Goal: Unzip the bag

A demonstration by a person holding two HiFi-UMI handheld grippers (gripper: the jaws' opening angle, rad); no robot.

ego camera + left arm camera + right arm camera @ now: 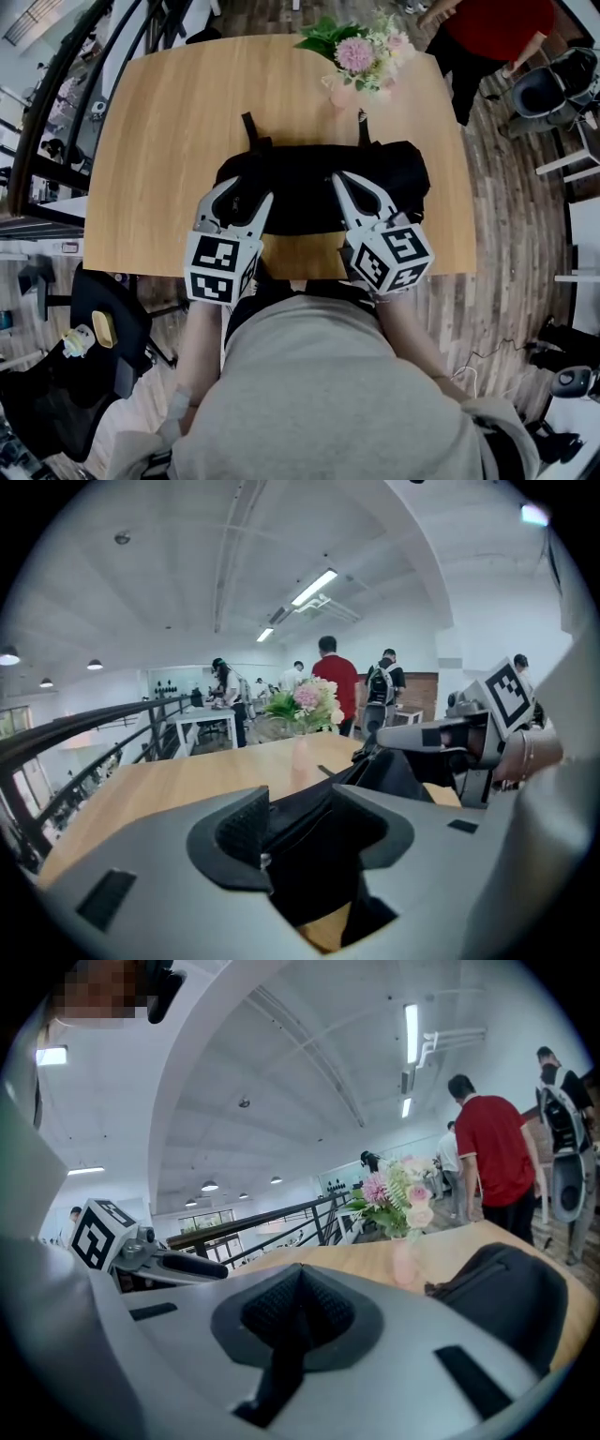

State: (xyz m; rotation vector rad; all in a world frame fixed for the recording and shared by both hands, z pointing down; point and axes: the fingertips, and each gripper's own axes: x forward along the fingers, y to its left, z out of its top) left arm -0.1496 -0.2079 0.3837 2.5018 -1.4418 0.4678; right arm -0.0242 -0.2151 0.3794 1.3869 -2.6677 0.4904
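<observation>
One black bag [319,187], one flower vase [361,58], one table [178,122].
Left gripper [242,195], jaws apart, over the bag; right gripper [349,184], jaws together, likewise.

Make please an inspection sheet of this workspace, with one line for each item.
Surface: wooden table, bare apart from two things.
Job's things: black bag lies flat at the near edge; the state of its zip cannot be told.
Clutter: vase of flowers at the far edge, apart from the bag.
Grippers: left gripper has its fingers apart over the bag. Right gripper has its fingers together at the bag's top; whether it pinches any fabric cannot be told.
Cables: nothing seen on the table.
Surroundings: railing, black chair, person in a red top beyond the table.
</observation>
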